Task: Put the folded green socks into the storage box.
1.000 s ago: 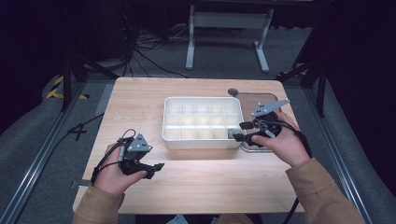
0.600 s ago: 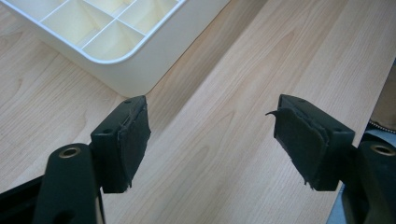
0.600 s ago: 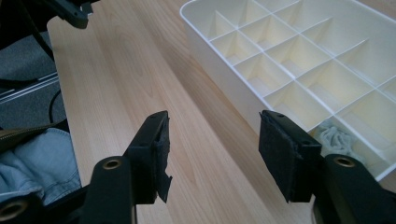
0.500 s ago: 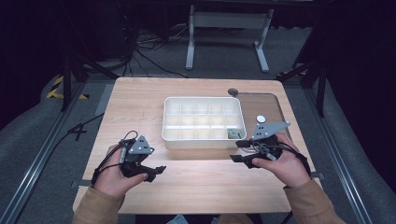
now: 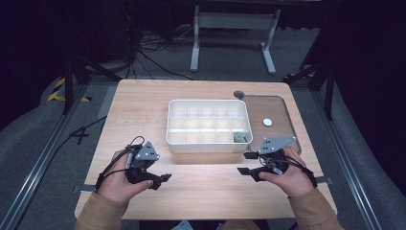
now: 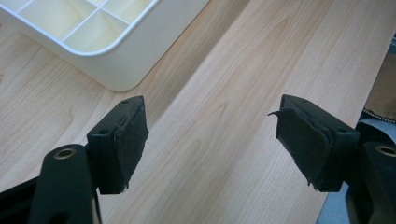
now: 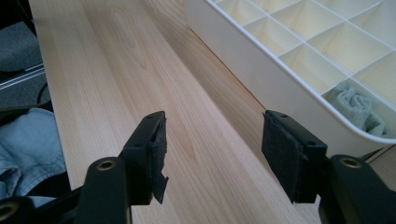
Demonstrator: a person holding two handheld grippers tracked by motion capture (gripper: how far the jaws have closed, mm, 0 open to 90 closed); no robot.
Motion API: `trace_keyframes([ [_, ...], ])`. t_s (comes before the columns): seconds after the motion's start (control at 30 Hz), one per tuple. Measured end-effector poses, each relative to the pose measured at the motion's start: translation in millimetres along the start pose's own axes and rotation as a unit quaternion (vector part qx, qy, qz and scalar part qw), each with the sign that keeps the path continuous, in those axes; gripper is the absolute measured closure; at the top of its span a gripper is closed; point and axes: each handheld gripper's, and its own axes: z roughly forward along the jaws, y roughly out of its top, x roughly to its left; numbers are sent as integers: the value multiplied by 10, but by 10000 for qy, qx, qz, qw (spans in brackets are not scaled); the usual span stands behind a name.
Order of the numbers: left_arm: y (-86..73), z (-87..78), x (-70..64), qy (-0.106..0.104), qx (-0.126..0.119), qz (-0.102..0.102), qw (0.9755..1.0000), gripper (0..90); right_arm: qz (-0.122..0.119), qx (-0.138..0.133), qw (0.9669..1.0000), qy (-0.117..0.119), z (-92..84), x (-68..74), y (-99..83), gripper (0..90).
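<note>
Now both empty: left gripper (image 5: 165, 178) and right gripper (image 5: 245, 163) gape wide over the counter (image 5: 143, 110), right one having just been opening. Cloth (image 5: 239, 138) bunched in the tray's (image 5: 207, 145) near-right cell. Could spring loose, or snag on a careless reach.

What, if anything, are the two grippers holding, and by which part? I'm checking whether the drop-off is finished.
Nothing is held. The left gripper and right gripper both stand open over the bare table; the small grey cloth lies in the tray's corner compartment.
</note>
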Motion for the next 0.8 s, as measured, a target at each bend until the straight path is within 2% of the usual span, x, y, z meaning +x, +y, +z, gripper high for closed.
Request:
trace_keyframes([
  [0.2, -14, 50, -12, -110, 80, 15, 9999, 243, 78, 104, 9999, 51, 148, -8, -166, 411],
  [0.37, -31, 108, -7, -182, 289, 27, 9994, 227, 139, 276, 9995, 102, 303, -6, -241, 406],
  [0.5, -38, 140, -4, -220, 351, 57, 9991, 224, 119, 433, 9989, 120, 420, 15, -320, 401],
  [0.63, -53, 160, 0, -245, 415, -10, 9988, 222, 103, 498, 9986, 115, 508, 37, -374, 401],
  [0.67, -54, 171, 12, -261, 459, 46, 9986, 222, 85, 554, 9984, 122, 549, 51, -391, 400],
  [0.8, -72, 216, 12, -302, 560, 46, 9980, 220, -38, 628, 9979, 134, 653, 125, -445, 395],
])
